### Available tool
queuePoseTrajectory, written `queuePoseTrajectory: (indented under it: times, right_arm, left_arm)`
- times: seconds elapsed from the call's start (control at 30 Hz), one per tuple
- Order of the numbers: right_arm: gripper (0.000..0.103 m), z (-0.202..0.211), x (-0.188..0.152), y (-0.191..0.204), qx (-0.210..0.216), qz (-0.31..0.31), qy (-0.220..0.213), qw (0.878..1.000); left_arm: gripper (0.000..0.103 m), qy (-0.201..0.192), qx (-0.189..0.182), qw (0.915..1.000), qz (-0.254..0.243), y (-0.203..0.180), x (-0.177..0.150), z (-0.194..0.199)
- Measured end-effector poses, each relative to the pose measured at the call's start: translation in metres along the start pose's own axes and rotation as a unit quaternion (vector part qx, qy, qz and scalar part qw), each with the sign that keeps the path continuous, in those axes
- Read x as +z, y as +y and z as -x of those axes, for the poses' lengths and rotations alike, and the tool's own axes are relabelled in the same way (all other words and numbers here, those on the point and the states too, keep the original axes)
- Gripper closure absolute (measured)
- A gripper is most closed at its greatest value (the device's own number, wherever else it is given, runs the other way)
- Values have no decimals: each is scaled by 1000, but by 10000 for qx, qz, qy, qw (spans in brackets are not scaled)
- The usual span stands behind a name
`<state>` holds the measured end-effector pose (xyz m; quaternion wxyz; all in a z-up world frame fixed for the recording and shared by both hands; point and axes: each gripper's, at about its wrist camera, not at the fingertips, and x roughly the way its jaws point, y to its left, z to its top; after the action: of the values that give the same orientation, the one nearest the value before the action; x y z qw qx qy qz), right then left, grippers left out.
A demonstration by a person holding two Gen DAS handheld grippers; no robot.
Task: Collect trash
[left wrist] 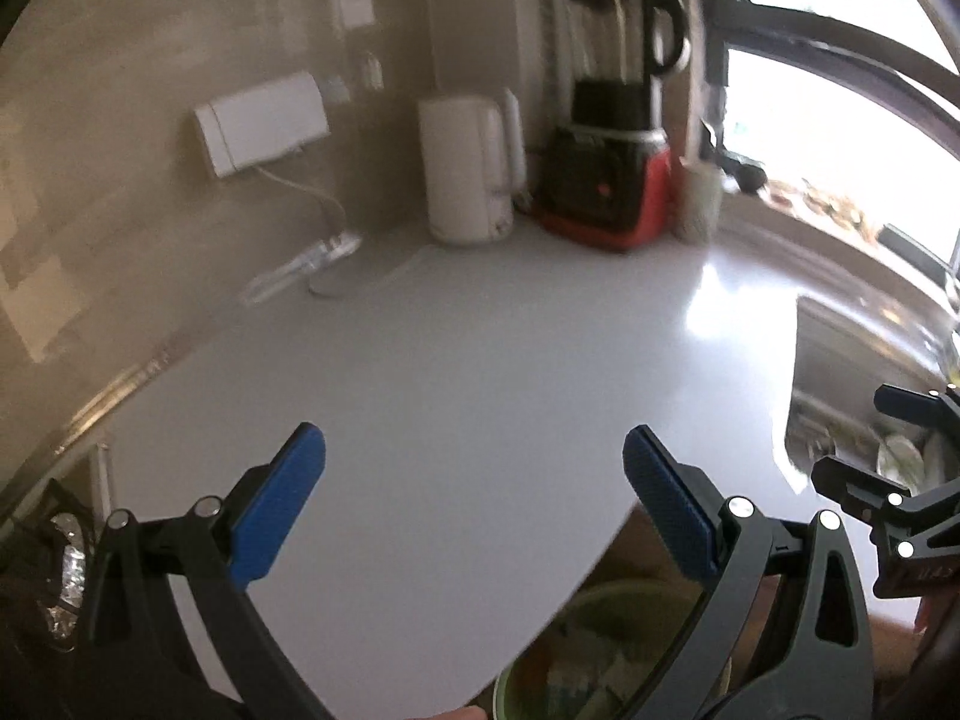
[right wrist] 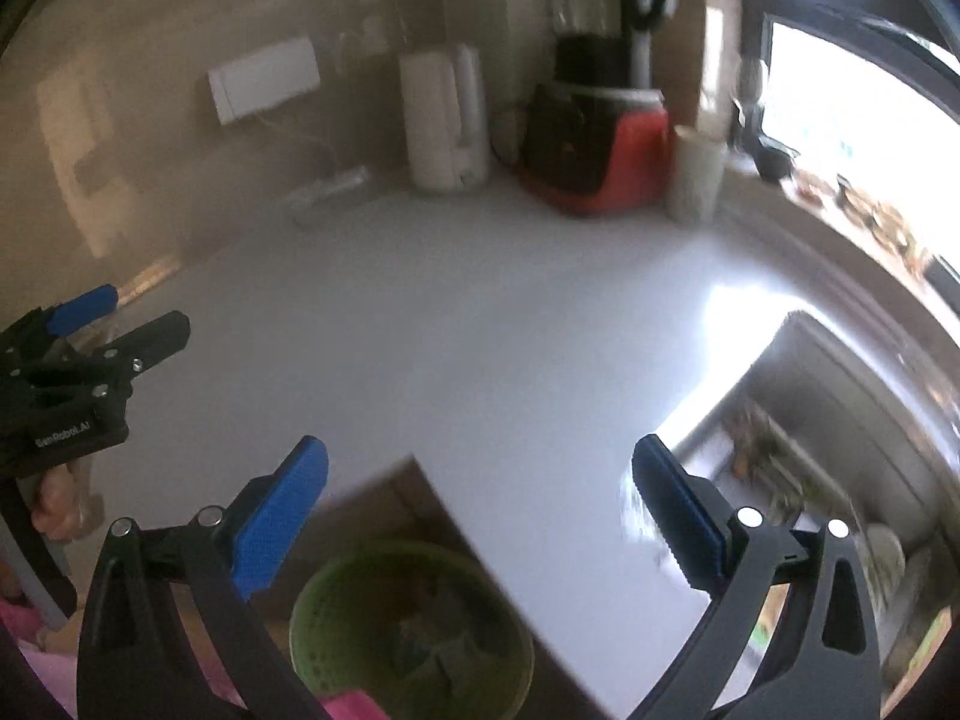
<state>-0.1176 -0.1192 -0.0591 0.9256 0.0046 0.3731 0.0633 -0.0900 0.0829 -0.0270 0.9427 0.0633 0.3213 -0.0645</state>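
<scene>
A green waste bin (right wrist: 414,630) with crumpled paper and scraps inside stands on the floor below the counter's front edge; it also shows in the left wrist view (left wrist: 606,648). My left gripper (left wrist: 474,492) is open and empty above the white counter (left wrist: 480,360). My right gripper (right wrist: 480,504) is open and empty, above the bin and the counter edge. Each gripper shows in the other's view, the right gripper (left wrist: 900,468) at the right edge and the left gripper (right wrist: 108,330) at the left edge.
At the back of the counter stand a white kettle (left wrist: 468,171), a red and black blender (left wrist: 612,120) and a white cup (left wrist: 699,201). A sink (right wrist: 822,438) with dishes lies at the right. A power strip (left wrist: 300,267) lies by the wall. Crumpled foil (left wrist: 66,576) sits lower left.
</scene>
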Motion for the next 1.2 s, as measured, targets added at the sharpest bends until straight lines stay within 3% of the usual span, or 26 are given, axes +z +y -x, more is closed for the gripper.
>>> queuePoseTrajectory:
  times: [0.3, 0.53, 0.8, 0.97, 1.03, 1.2]
  right_arm:
    - [2, -3, 26, -2, 212, 384, -200, 9988]
    - [2, 19, 51, 2, 92, 526, -472, 9975]
    - [2, 92, 107, 14, -175, 917, -1520, 9840]
    - [2, 133, 126, 25, -771, 1017, -2096, 9694]
    - [2, 138, 125, 26, -868, 938, -2110, 9691]
    - [2, 138, 119, 25, -410, 708, -2003, 9763]
  left_arm:
    - [8, -159, 296, 9988, 350, -3, 28, 8]
    - [8, -485, 547, 9968, 318, -7, 54, 31]
    - [8, -1228, 774, 9887, 383, 1, 116, 81]
    - [8, -1587, 1147, 9797, 425, 0, 143, 112]
    - [8, -1559, 1159, 9797, 497, -1, 145, 116]
    - [8, -1299, 902, 9853, 641, 1, 138, 114]
